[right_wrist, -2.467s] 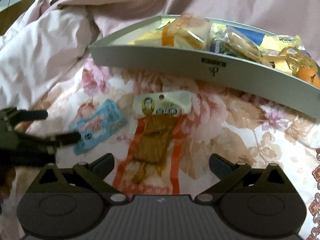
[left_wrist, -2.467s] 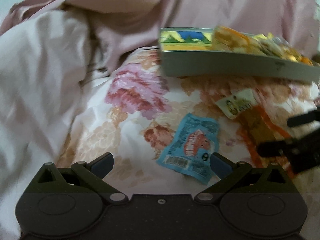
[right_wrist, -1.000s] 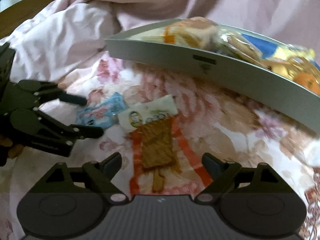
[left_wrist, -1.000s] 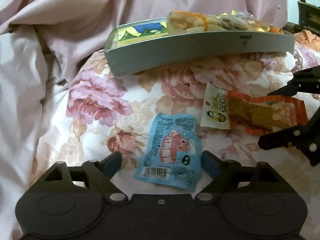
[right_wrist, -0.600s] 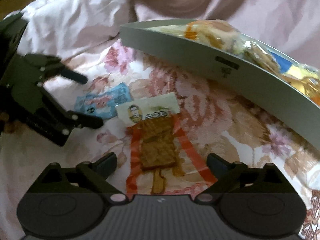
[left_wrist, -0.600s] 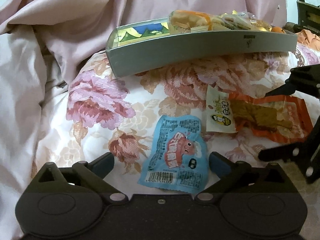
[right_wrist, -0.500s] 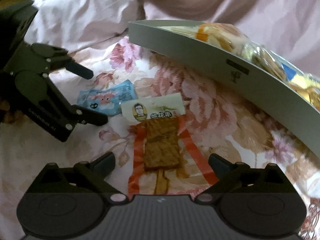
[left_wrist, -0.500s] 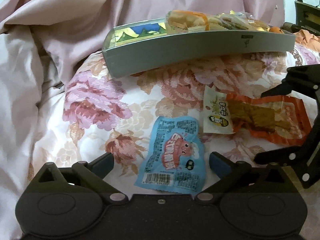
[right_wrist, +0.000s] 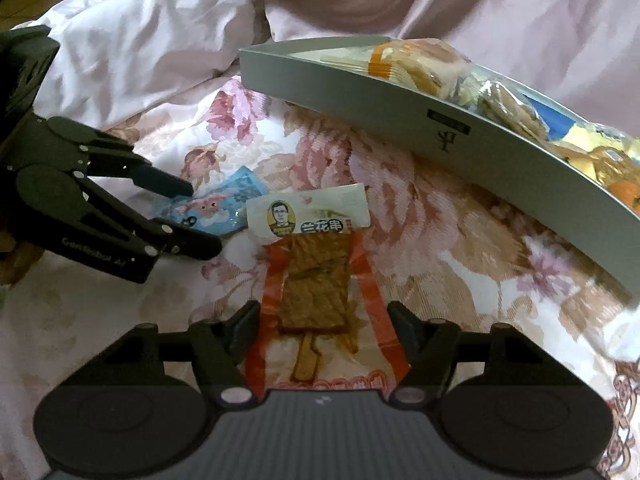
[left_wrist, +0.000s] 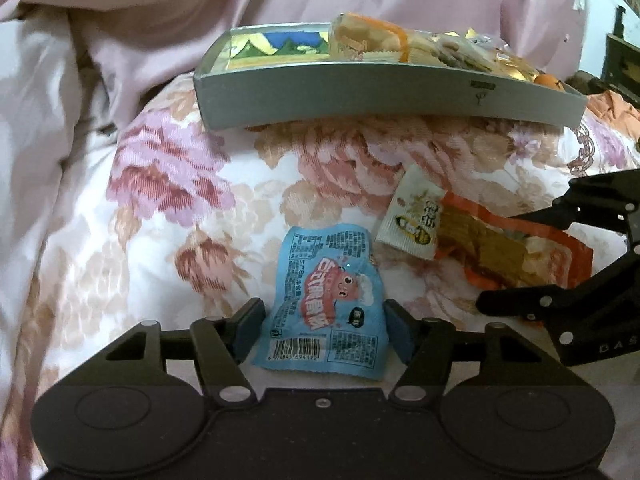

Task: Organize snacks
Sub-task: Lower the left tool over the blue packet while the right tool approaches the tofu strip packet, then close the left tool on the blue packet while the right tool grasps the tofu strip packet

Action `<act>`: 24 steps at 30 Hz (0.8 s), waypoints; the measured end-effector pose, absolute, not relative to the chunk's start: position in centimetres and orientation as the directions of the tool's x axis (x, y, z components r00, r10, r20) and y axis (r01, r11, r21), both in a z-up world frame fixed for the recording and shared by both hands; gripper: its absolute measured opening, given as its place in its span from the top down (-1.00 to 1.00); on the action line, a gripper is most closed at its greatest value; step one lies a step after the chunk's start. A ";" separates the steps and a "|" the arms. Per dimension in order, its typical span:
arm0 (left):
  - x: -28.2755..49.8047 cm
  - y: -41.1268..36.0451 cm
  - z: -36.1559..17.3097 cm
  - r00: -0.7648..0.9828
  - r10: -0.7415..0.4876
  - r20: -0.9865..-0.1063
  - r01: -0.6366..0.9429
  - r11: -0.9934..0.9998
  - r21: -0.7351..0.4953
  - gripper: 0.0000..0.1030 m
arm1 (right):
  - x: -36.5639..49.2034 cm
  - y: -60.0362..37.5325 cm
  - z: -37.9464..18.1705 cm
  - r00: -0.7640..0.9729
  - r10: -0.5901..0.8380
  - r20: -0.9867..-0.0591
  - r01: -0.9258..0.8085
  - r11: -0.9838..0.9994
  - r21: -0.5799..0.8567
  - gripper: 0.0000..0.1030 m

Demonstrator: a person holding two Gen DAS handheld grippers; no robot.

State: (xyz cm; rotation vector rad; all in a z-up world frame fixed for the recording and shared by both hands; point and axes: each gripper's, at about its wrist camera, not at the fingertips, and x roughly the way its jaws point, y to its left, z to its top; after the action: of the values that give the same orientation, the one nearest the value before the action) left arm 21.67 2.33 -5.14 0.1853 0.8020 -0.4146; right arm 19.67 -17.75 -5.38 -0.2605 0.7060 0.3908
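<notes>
- My left gripper [left_wrist: 324, 326] is spread wide astride the blue packet [left_wrist: 326, 312] on the floral quilt [left_wrist: 168, 208].
- My right gripper [right_wrist: 324, 328] likewise straddles the orange-edged packet [right_wrist: 320, 292].
- Pinch low, then lift toward the grey tray [left_wrist: 360, 96] at 12 o'clock.

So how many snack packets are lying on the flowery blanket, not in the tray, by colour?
Blue packet: 1
Orange-and-white packet: 1
Total: 2

The snacks piled in the grey tray overlap too much to count.
</notes>
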 end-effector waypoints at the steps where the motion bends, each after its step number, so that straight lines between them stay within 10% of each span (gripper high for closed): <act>1: 21.3 2.3 -5.1 0.614 -0.289 -0.734 0.421 0.907 -0.005 -0.29 | 19.5 -17.8 -5.3 0.691 0.255 -0.677 -0.428 0.898 -0.098 -0.36; 18: 15.9 -0.6 -4.6 0.589 -0.163 -0.792 0.304 0.952 0.030 -0.43 | 15.5 -19.2 -4.4 0.675 0.212 -0.707 -0.396 0.912 -0.105 -0.34; 24: 16.8 -0.9 -4.9 0.584 -0.169 -0.794 0.343 0.938 0.053 -0.64 | 16.2 -19.4 -4.8 0.657 0.237 -0.715 -0.405 0.912 -0.070 -0.63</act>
State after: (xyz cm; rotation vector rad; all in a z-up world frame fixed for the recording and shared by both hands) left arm 16.82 -0.93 -4.94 0.2097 0.9006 -0.3011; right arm 16.25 -19.37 -4.75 -0.2321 0.7729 0.3676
